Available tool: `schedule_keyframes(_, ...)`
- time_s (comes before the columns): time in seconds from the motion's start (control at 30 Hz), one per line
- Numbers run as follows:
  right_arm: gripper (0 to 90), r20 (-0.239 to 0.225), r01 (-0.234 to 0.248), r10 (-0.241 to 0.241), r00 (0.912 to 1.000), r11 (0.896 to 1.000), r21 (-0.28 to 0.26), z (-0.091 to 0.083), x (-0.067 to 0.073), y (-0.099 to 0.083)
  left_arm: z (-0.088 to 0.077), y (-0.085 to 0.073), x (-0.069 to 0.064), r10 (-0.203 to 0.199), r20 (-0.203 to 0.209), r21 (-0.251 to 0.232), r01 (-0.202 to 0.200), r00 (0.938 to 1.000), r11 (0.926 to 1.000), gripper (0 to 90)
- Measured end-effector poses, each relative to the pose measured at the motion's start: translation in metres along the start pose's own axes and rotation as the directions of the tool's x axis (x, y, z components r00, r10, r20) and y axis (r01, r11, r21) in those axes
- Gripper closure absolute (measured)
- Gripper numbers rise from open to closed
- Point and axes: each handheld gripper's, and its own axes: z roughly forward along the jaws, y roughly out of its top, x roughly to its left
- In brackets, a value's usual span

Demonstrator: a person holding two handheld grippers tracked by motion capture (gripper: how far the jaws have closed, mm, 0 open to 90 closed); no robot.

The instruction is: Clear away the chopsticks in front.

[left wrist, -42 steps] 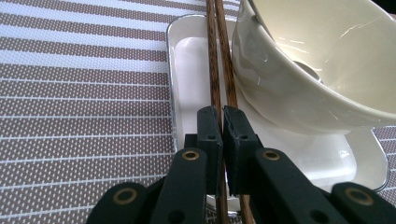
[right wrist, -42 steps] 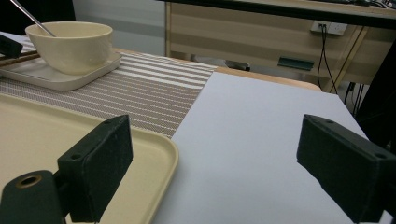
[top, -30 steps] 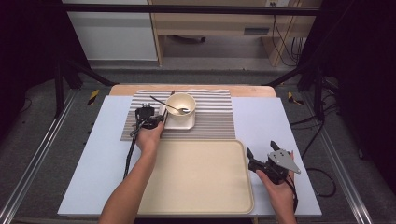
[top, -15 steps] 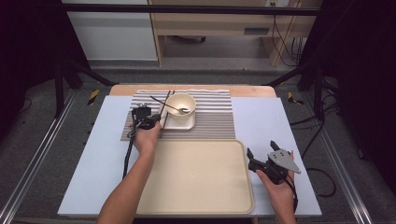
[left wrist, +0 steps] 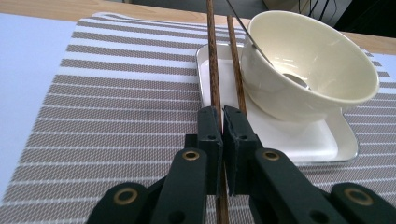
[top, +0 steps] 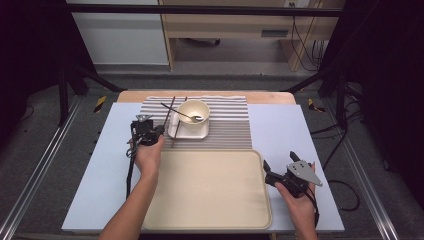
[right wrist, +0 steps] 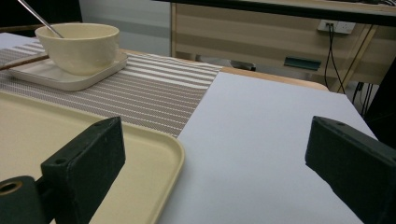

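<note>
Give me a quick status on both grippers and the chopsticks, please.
Left gripper shut on chopsticks. Right gripper open beside tray. Bowl close alongside.

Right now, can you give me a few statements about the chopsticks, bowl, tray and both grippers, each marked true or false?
1. The left gripper is shut on the brown wooden chopsticks. True.
2. The right gripper holds the metal spoon. False: its jaws stand wide open with nothing between them; the spoon rests in the cream round bowl.
3. The bowl sits on the white square plate. True.
4. The large beige tray carries the bowl. False: the tray is bare; bowl and plate stand on the striped placemat.
</note>
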Motion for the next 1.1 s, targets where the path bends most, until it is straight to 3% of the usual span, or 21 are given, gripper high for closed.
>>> schedule_keyframes(0.23, 5.3, -0.024, -0.01, 0.01, 0.9997, 1.0, 0.0, 0.001, 0.0, 0.0, -0.023, -0.018, 0.007, -0.04, -0.027, -0.014, 0.04, 0.9988, 0.9991, 85.8)
schedule_keyframes(0.27, 5.3, -0.029, -0.009, 0.009, 0.9995, 1.0, -0.003, 0.001, 0.0, 0.0, -0.032, -0.023, 0.007, -0.049, -0.03, -0.027, 0.048, 0.9984, 0.9985, 85.8)
schedule_keyframes(0.4, 5.4, -0.056, -0.009, 0.008, 0.9984, 1.0, -0.016, -0.001, 0.004, 0.002, -0.053, -0.031, 0.002, -0.012, -0.061, -0.039, 0.01, 0.9981, 0.9992, 85.8)
schedule_keyframes(0.47, 5.3, -0.062, 0.005, -0.006, 0.9981, 1.0, -0.021, -0.003, 0.005, 0.003, -0.062, -0.036, -0.002, -0.02, -0.058, -0.047, 0.017, 0.9981, 0.9988, 85.8)
schedule_keyframes(0.57, 3.7, -0.051, 0.013, -0.014, 0.9986, 1.0, -0.017, -0.007, 0.006, 0.003, -0.075, -0.047, -0.009, -0.004, -0.072, -0.05, 0.0, 0.9974, 0.9988, 85.8)
schedule_keyframes(0.7, 3.9, -0.03, 0.001, -0.002, 0.9995, 1.0, -0.009, -0.009, 0.003, 0.004, -0.088, -0.058, -0.011, -0.011, -0.07, -0.055, 0.007, 0.9975, 0.9985, 85.8)
schedule_keyframes(0.77, 3.9, -0.024, 0.003, -0.003, 0.9997, 1.0, -0.013, -0.011, 0.002, 0.004, -0.101, -0.065, -0.013, -0.05, -0.049, -0.071, 0.046, 0.9975, 0.9964, 85.8)
schedule_keyframes(0.83, 4.0, -0.021, 0.004, -0.004, 0.9998, 1.0, -0.012, -0.01, 0.002, 0.004, -0.11, -0.068, -0.014, -0.054, -0.041, -0.098, 0.05, 0.9977, 0.9939, 85.8)
schedule_keyframes(0.93, 4.1, -0.021, 0.019, -0.019, 0.9996, 1.0, -0.007, -0.008, 0.003, 0.004, -0.119, -0.073, -0.017, -0.01, -0.065, -0.109, 0.003, 0.9979, 0.9941, 85.8)
schedule_keyframes(1.1, 4.3, -0.029, 0.014, -0.014, 0.9995, 1.0, -0.003, -0.008, 0.002, 0.003, -0.124, -0.088, -0.024, 0.018, -0.084, -0.106, -0.027, 0.9963, 0.994, 85.8)
